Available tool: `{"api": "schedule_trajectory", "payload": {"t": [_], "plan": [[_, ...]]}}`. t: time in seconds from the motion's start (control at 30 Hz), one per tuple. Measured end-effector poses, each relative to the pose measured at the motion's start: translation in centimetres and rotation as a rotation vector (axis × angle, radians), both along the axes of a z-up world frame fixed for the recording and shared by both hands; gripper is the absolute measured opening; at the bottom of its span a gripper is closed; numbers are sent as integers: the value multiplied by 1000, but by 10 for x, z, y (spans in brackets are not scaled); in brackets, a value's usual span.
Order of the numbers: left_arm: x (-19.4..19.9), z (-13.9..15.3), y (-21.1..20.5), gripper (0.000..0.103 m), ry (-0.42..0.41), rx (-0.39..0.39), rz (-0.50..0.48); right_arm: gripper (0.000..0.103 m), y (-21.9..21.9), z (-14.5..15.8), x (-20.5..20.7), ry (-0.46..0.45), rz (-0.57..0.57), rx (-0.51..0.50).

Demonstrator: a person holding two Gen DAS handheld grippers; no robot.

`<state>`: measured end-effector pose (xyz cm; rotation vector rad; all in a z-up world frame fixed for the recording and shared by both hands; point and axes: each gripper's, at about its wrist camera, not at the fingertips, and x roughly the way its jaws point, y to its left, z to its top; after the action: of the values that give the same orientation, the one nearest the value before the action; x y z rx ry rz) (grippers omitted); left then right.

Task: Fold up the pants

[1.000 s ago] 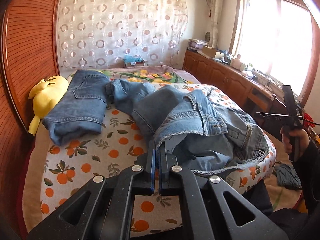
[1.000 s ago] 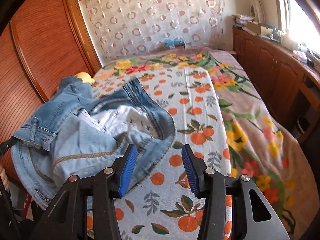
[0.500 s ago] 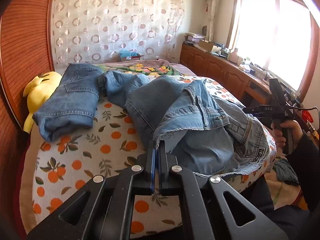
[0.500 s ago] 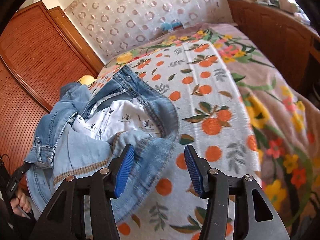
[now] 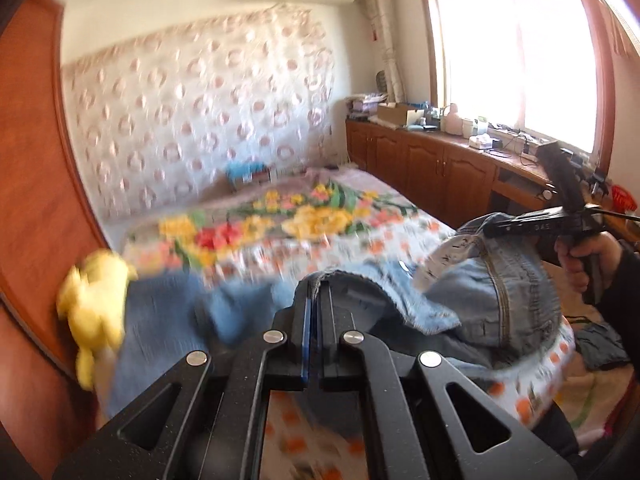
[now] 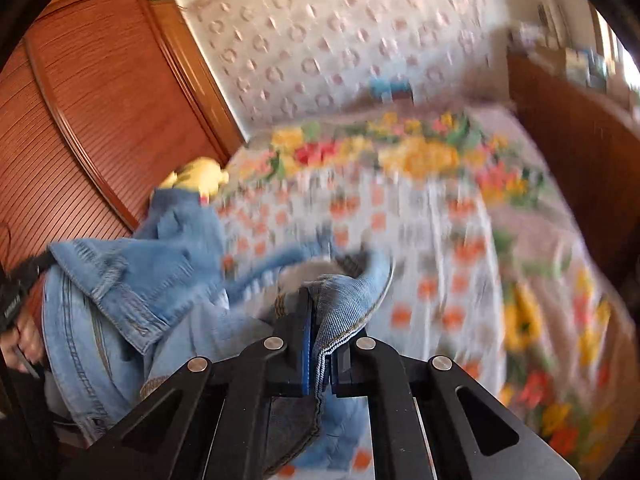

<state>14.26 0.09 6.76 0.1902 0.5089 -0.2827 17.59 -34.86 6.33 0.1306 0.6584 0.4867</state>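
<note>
Denim pants (image 6: 132, 280) hang bunched between 2 clenched tongs: the right tongs (image 6: 320, 336) bite a thick waistband fold, the left tongs (image 5: 316, 312) pinch a thin edge. That thin edge could slip out, dumping the pants onto the bed (image 6: 448, 240) below.

Black hand-held gripper (image 5: 314, 300) w/ blue pads, silver screws.

A yellow plush toy (image 5: 94, 312) lies at the bed (image 5: 280, 220) edge, near my wardrobe (image 6: 100, 100). A cabinet (image 5: 432, 168) stands under the window (image 5: 516, 48).
</note>
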Motion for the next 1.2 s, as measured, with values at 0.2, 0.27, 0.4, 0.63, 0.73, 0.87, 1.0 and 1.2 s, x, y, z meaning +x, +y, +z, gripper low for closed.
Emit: {"api": "schedule_trajectory", "payload": {"t": [0.2, 0.27, 0.4, 0.63, 0.73, 0.87, 1.0, 1.2], "plan": [[73, 50, -9, 3, -51, 23, 16, 6, -12, 62, 11, -149, -39, -10], [90, 61, -12, 2, -60, 26, 23, 6, -23, 81, 13, -182, -62, -14], [133, 96, -33, 2, -78, 40, 17, 6, -51, 124, 3, -263, -117, -35], [177, 202, -109, 2, -224, 49, -57, 5, -122, 238, -53, -448, -301, -96], [177, 259, -142, 2, -309, 26, -101, 5, -143, 288, -100, -540, -366, -131], [162, 293, -150, 2, -377, -1, -122, 5, -141, 323, -157, -607, -365, -193], [147, 276, -124, 2, -365, -19, -112, 5, -109, 312, -195, -606, -265, -220], [144, 200, -62, 2, -275, 39, -25, 5, -49, 261, -216, -553, -54, -223]]}}
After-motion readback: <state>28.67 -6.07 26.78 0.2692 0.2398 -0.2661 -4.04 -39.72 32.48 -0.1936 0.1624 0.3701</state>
